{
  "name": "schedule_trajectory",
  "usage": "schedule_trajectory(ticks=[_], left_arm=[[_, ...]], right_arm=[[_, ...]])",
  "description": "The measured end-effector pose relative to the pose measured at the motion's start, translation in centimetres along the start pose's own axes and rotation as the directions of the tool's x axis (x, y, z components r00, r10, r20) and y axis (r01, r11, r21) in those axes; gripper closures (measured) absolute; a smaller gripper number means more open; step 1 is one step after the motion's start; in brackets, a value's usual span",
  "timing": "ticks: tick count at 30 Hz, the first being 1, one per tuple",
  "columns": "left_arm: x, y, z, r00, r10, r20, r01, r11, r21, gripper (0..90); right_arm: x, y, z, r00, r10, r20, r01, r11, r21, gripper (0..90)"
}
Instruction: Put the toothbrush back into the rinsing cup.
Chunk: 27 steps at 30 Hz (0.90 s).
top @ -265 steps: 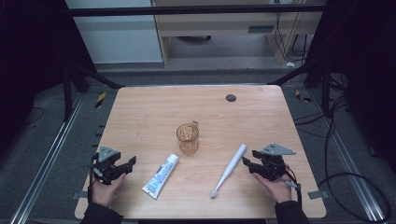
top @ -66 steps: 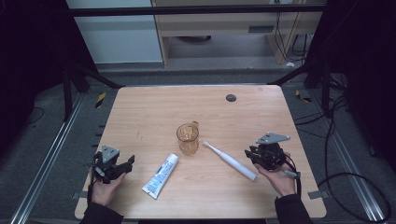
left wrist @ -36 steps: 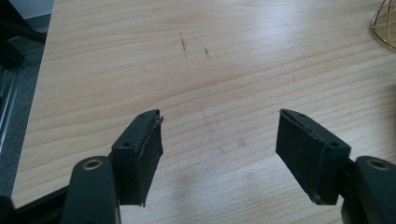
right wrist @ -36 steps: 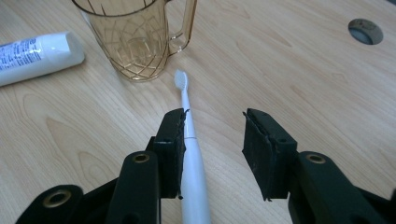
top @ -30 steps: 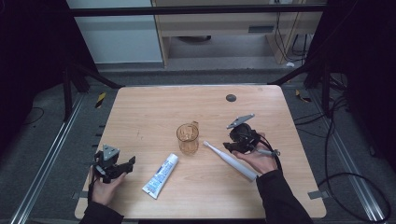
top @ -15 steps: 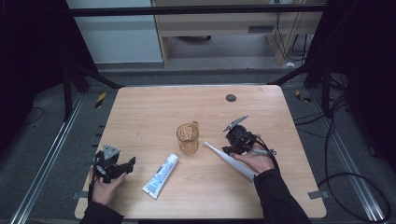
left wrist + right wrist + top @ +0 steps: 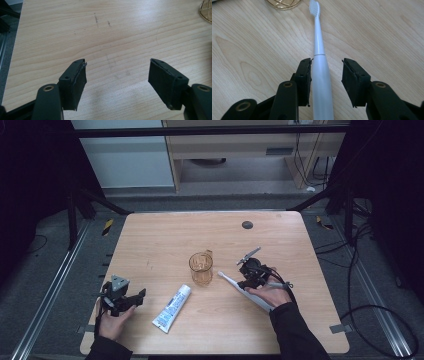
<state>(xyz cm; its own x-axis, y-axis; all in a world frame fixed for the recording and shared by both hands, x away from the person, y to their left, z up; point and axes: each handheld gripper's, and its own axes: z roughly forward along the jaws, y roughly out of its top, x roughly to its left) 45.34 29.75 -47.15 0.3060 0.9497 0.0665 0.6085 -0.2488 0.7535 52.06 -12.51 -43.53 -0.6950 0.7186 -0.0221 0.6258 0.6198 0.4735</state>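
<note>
A white electric toothbrush [image 7: 234, 283] lies on the wooden table [image 7: 150, 245], its head pointing at an amber glass cup [image 7: 201, 268]. My right gripper [image 7: 246, 281] is low over the handle and open, one jaw on each side. In the right gripper view the toothbrush [image 7: 318, 50] runs up between the jaws of the right gripper [image 7: 327, 61]. The left jaw touches the handle and the right jaw stands clear of it. The cup [image 7: 283, 3] is just beyond the bristles. My left gripper [image 7: 134, 298] rests open at the front left, and the left gripper [image 7: 117, 62] has bare wood between its jaws.
A white and blue toothpaste tube [image 7: 172, 308] lies between the two hands, in front of the cup. A small dark round disc [image 7: 247, 225] sits near the table's far edge. The cup's rim [image 7: 206, 10] is at the top right corner of the left gripper view.
The toothbrush has been turned since the oldest frame, so its head now points at the cup. Over the last second my right gripper slid slightly down-left over the handle. The left hand stayed put.
</note>
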Motion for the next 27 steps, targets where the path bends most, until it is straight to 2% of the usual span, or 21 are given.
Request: schedule_trajectory(ticks=[9,20,27], left_arm=[[0.0,0.0,0.0,1.0,0.001,0.001,-0.001,1.0,0.003,29.9],[0.0,0.0,0.0,1.0,0.001,0.002,-0.001,1.0,0.004,29.9],[0.0,0.0,0.1,1.0,0.001,0.003,-0.001,1.0,0.007,29.9]], right_arm=[[-0.1,-0.4,0.8,0.9998,0.018,-0.009,-0.017,1.0,0.022,59.0],[-0.1,-0.7,2.2,0.9996,0.014,-0.026,-0.012,0.998,0.061,58.8],[0.0,-0.7,2.8,0.9997,0.016,-0.021,-0.014,0.997,0.081,58.9]])
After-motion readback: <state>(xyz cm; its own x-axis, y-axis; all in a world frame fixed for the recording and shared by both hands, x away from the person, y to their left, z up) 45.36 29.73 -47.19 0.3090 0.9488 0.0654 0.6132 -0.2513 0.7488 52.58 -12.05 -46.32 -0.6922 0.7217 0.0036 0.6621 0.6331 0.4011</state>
